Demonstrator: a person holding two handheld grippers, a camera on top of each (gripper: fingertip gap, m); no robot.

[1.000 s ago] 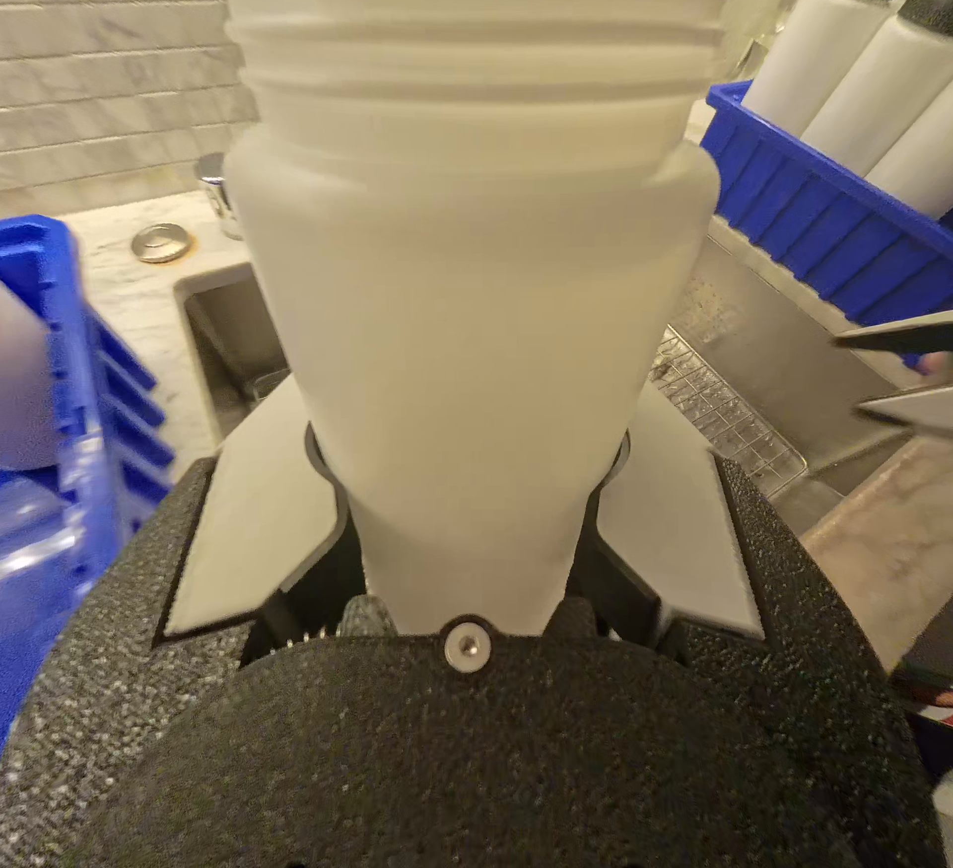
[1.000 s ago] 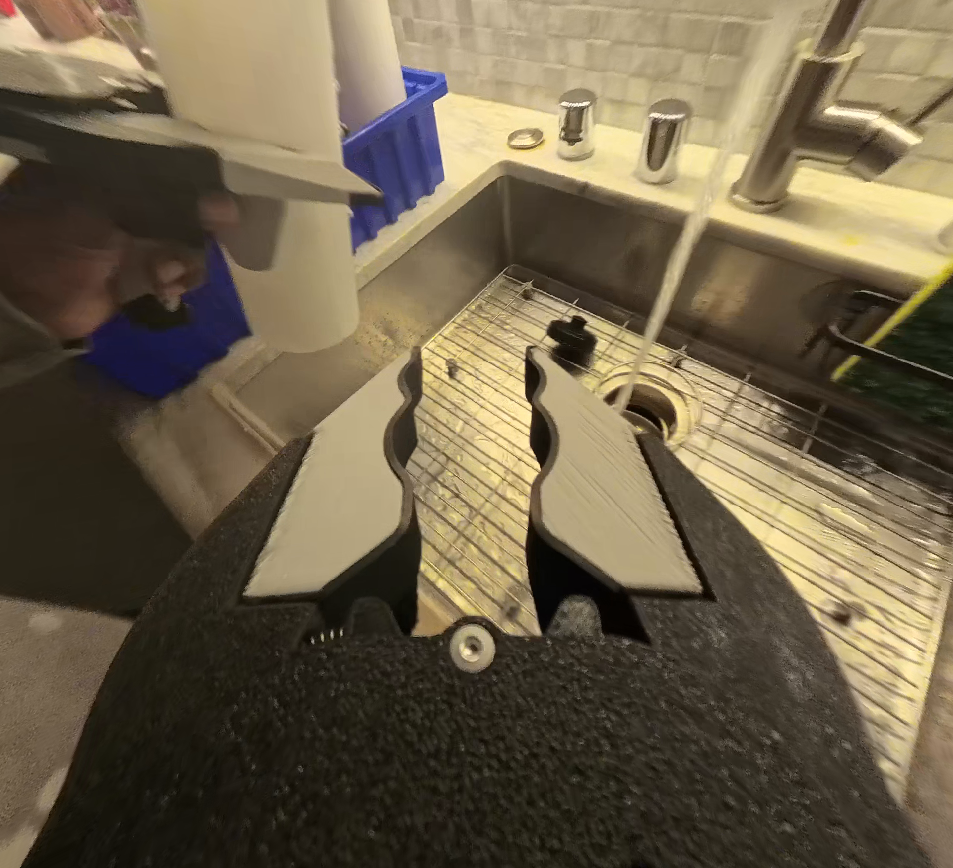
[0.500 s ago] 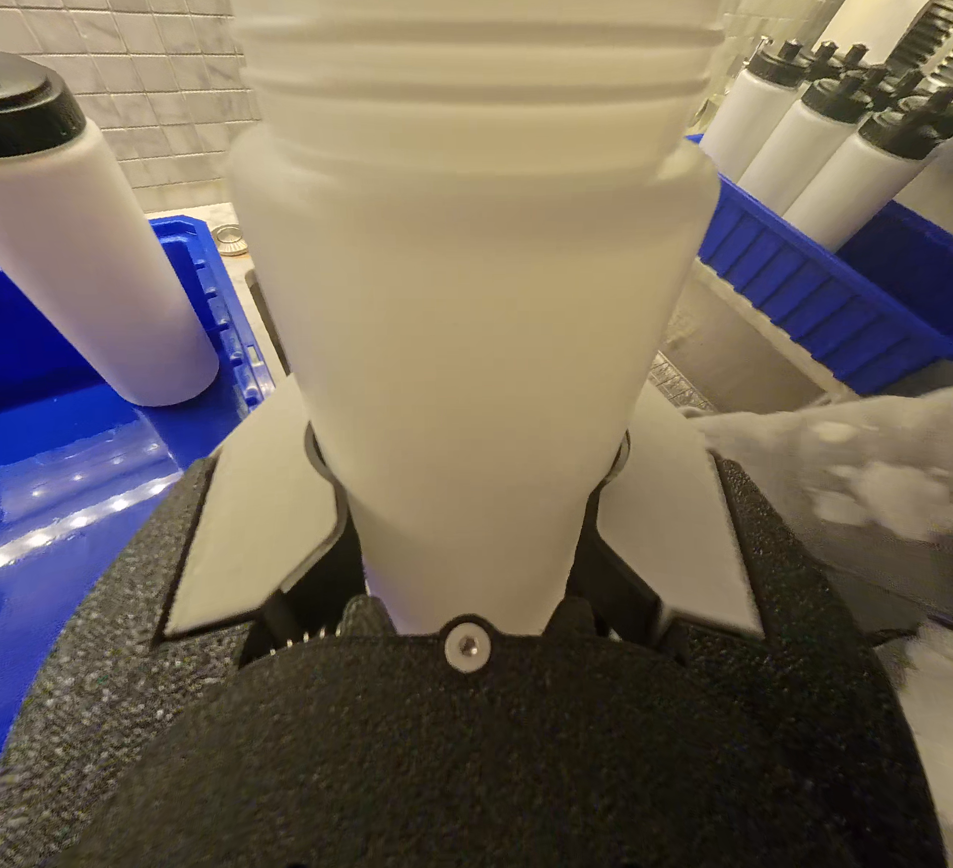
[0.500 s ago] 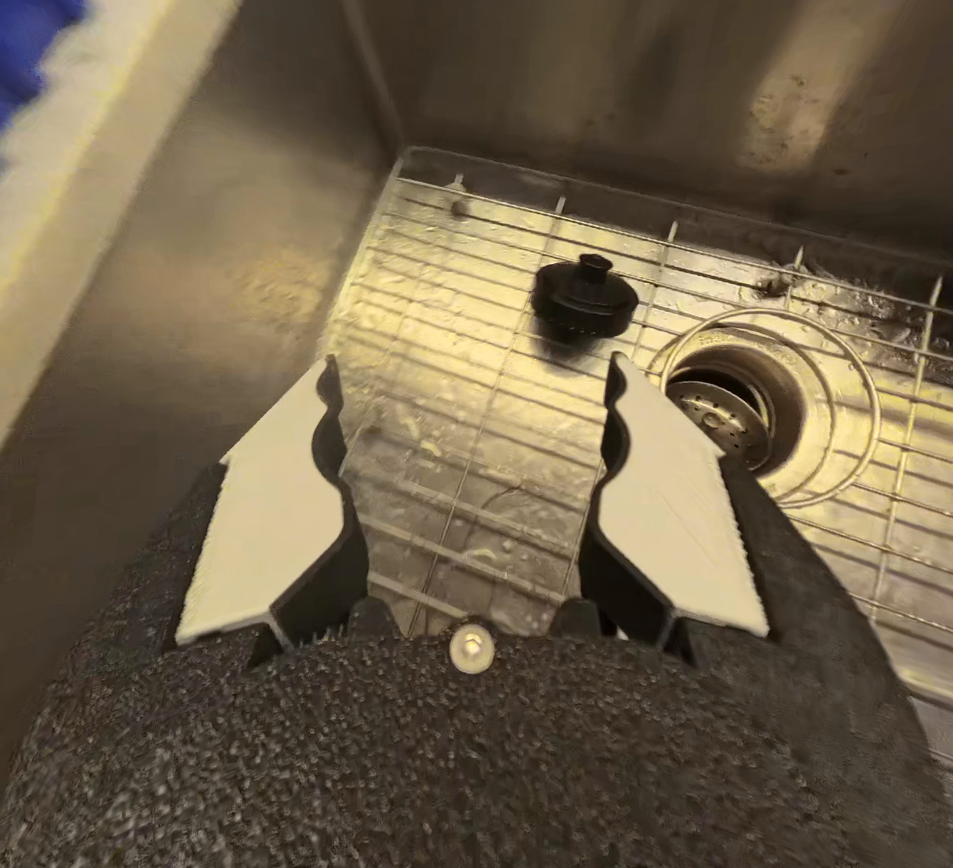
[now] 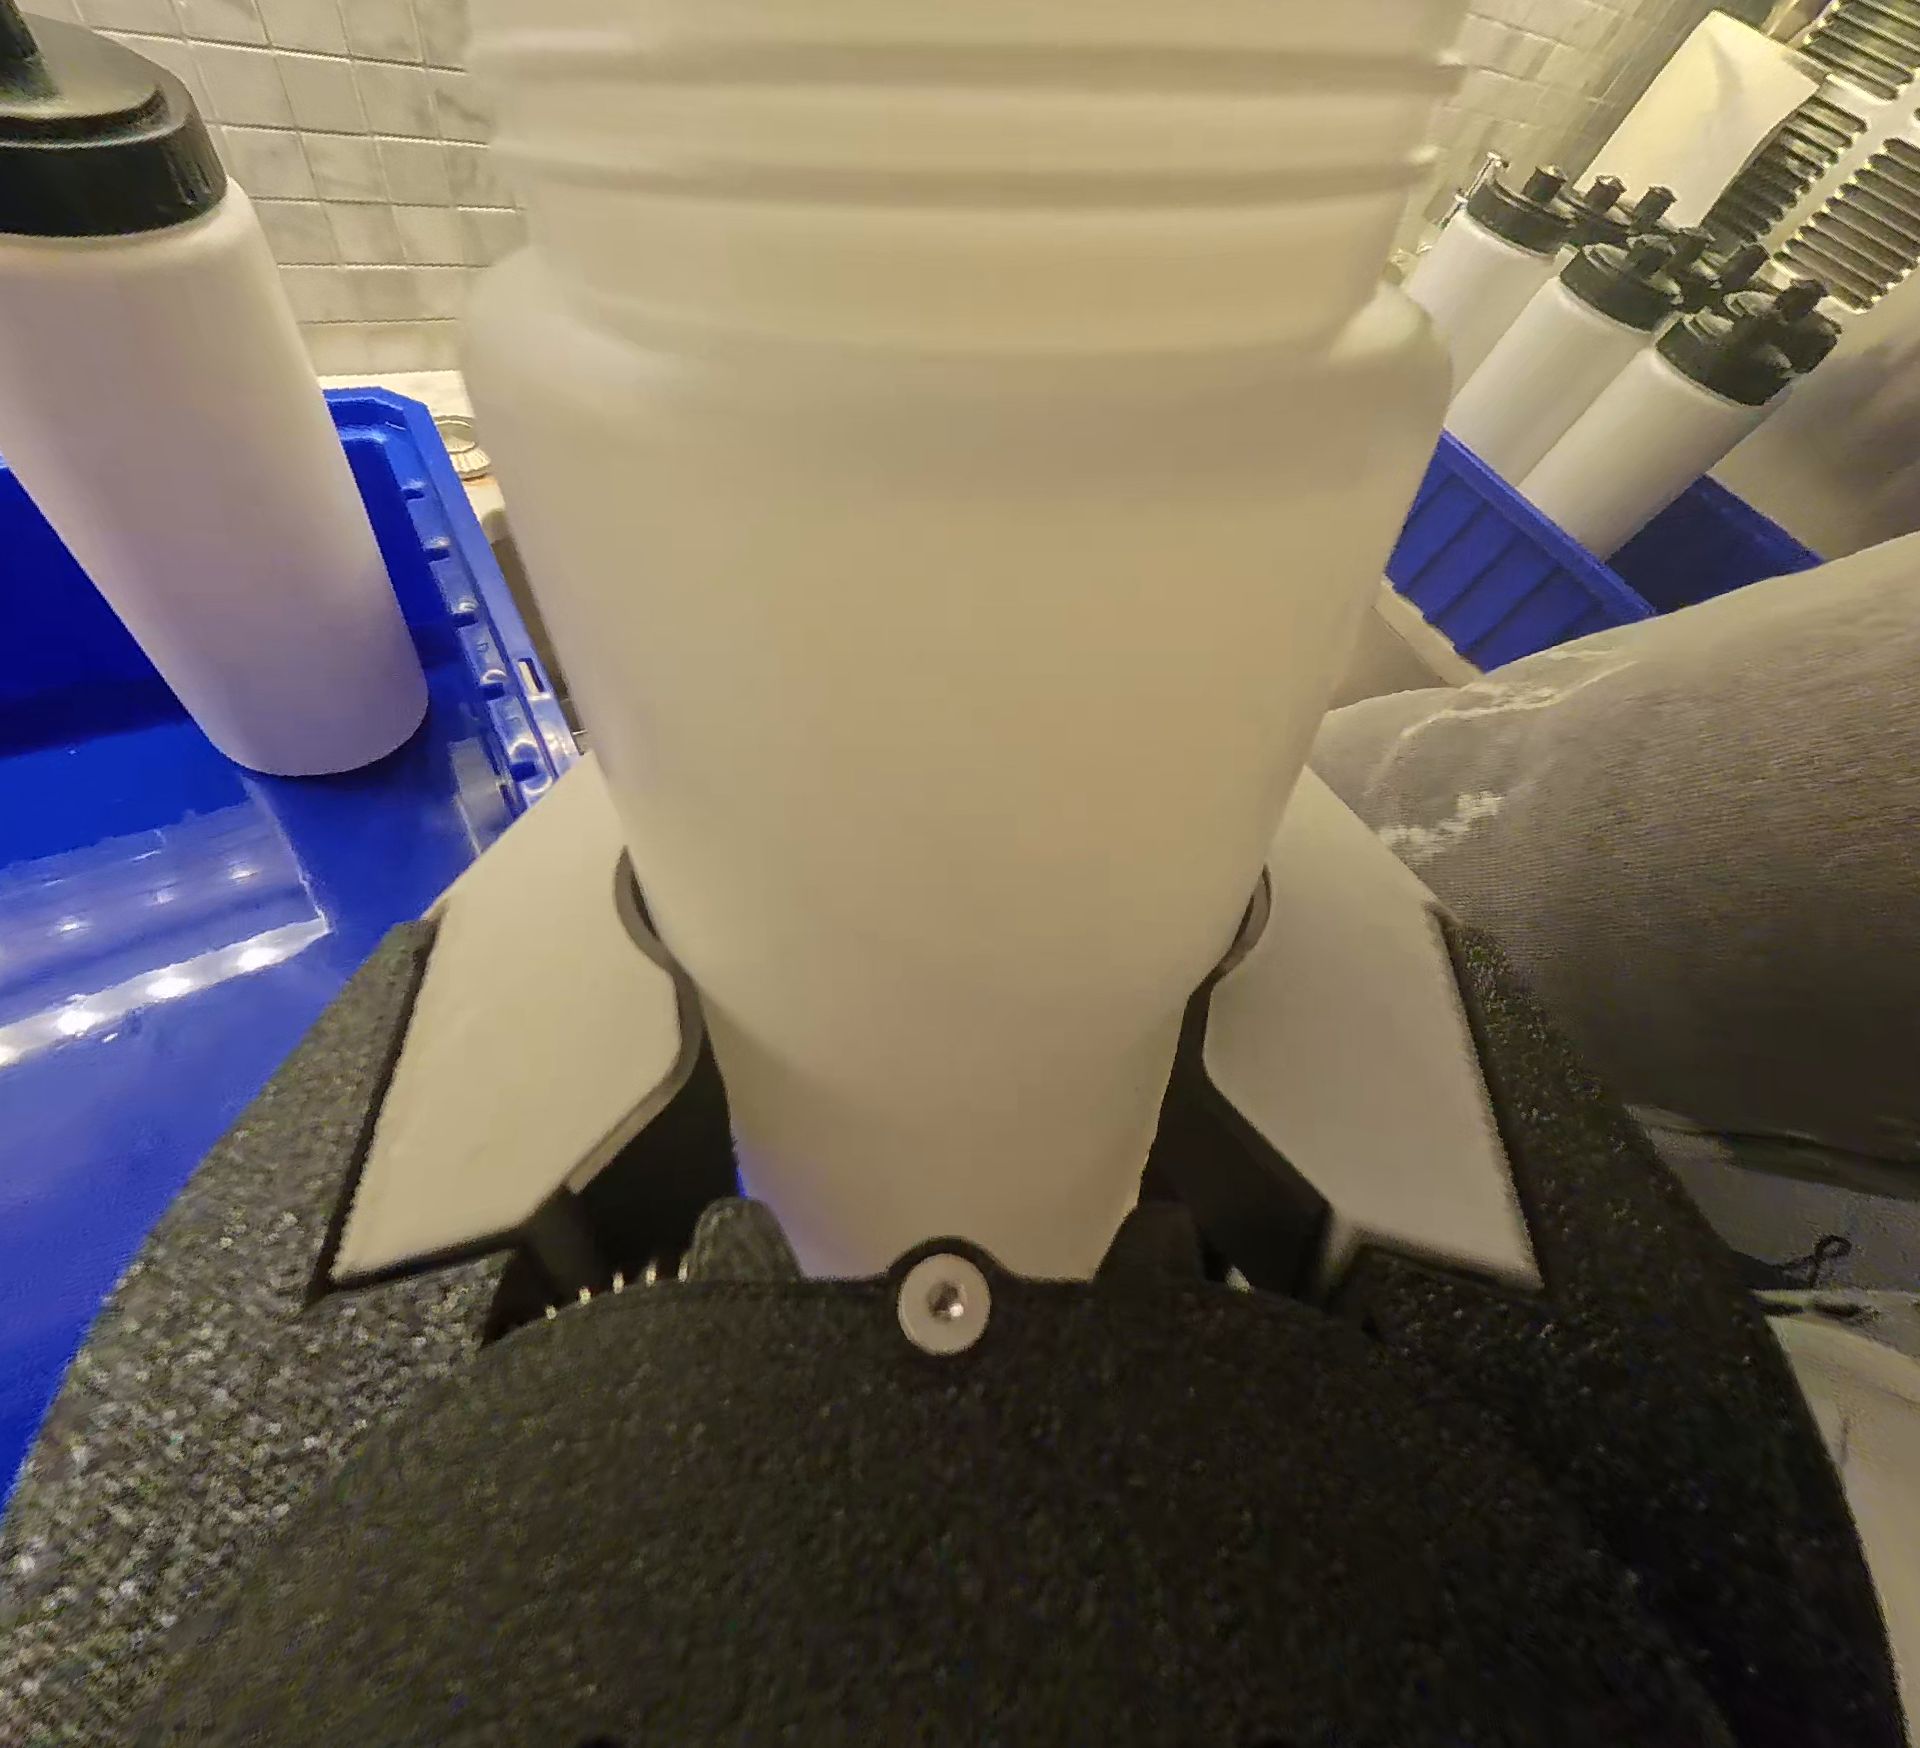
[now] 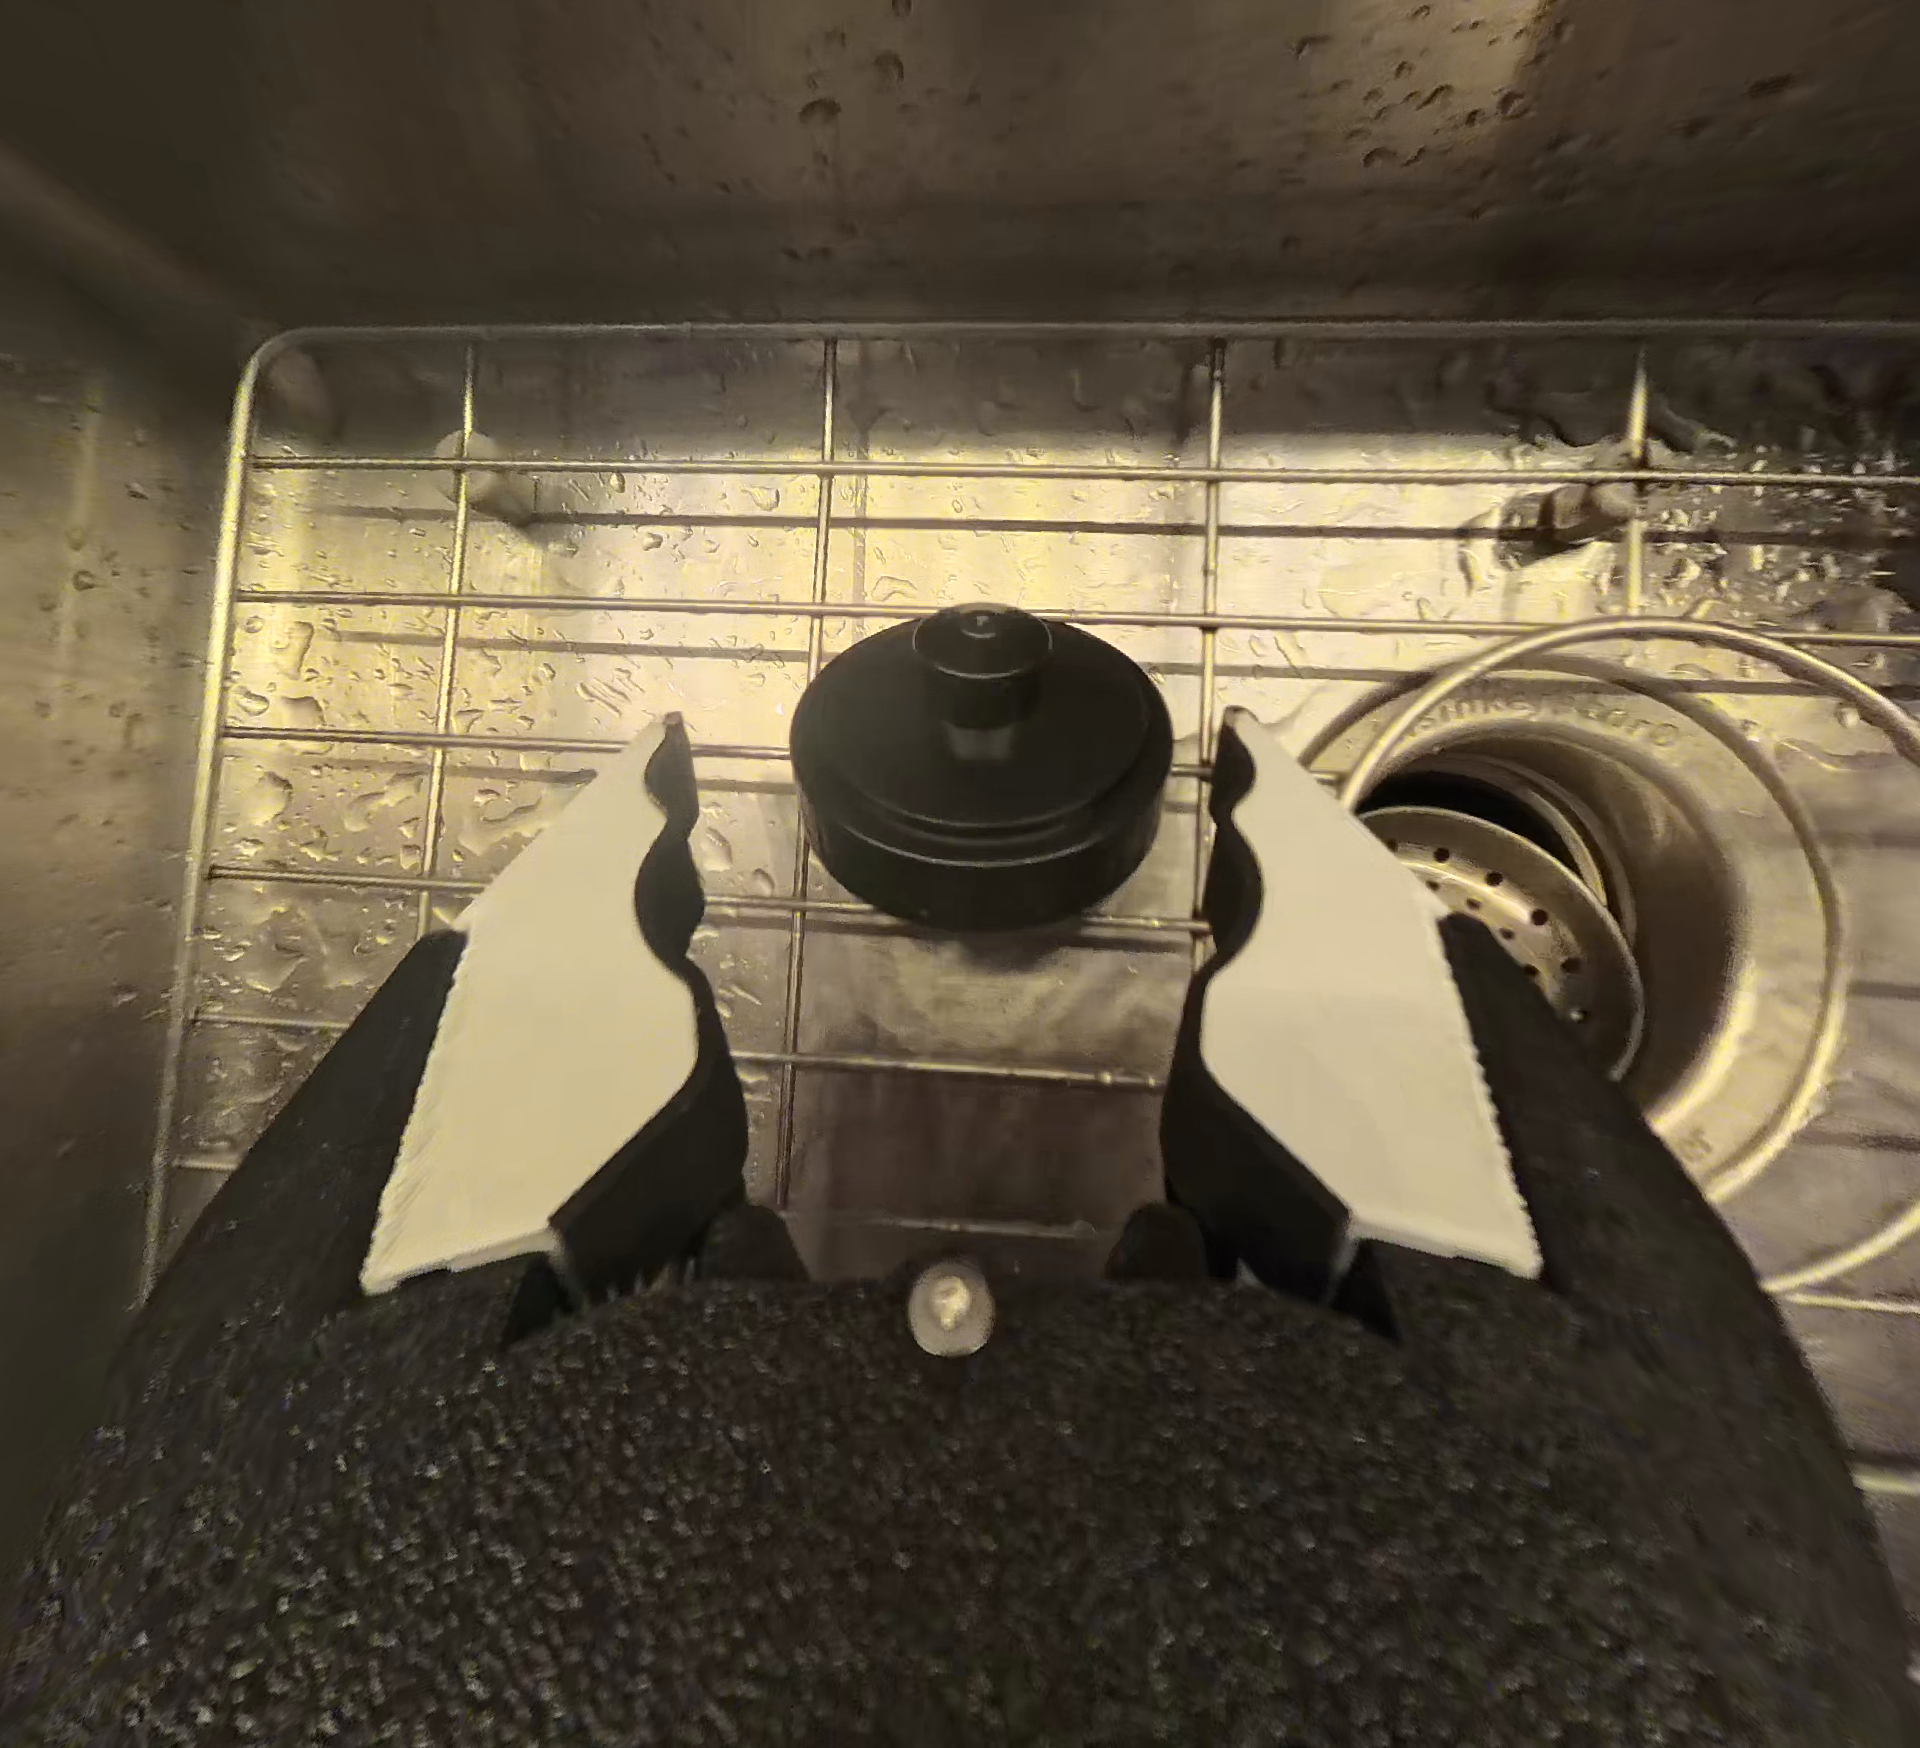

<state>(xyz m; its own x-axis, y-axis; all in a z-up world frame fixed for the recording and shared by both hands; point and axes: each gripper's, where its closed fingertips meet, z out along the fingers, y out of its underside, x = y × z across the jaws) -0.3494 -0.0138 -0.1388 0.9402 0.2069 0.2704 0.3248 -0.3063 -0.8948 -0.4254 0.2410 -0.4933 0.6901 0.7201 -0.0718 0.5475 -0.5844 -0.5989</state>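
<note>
Since the earlier frame the right tongs [image 6: 951, 732] have dropped deep into the sink [image 6: 935, 88], and the black cap [image 6: 982, 789] that sat well ahead of them now lies just beyond their tips, roughly centred on the gap. Over the same interval the left view has swung slightly: the blue bin [image 5: 187, 919] at left fills more of the frame and a grey sleeve [image 5: 1662, 867] has come in at right.

Sink: stainless steel, back wall spotted with water drops. A wire grid [image 6: 831, 472] covers its floor, wet beneath. The drain [image 6: 1507, 888] with a perforated strainer sits to the right of the cap, ringed by a round cut-out in the grid.

Left blue bin: one capped white bottle [image 5: 177, 451] stands upright in it, black lid on. A second blue bin [image 5: 1507, 566] at far right holds a row of white bottles [image 5: 1569, 348] with black spouted caps. Wall behind is grey tile.

Open white bottle [image 5: 956, 503]: uncapped, threaded neck bare, upright, filling the centre of the left view. Left tongs [image 5: 940, 909] are clamped on its lower body, one finger on each side.

Black cap: rests on the grid, spout knob uppermost. Right tongs are spread wide with nothing between the fingers; the tips do not touch the cap.
</note>
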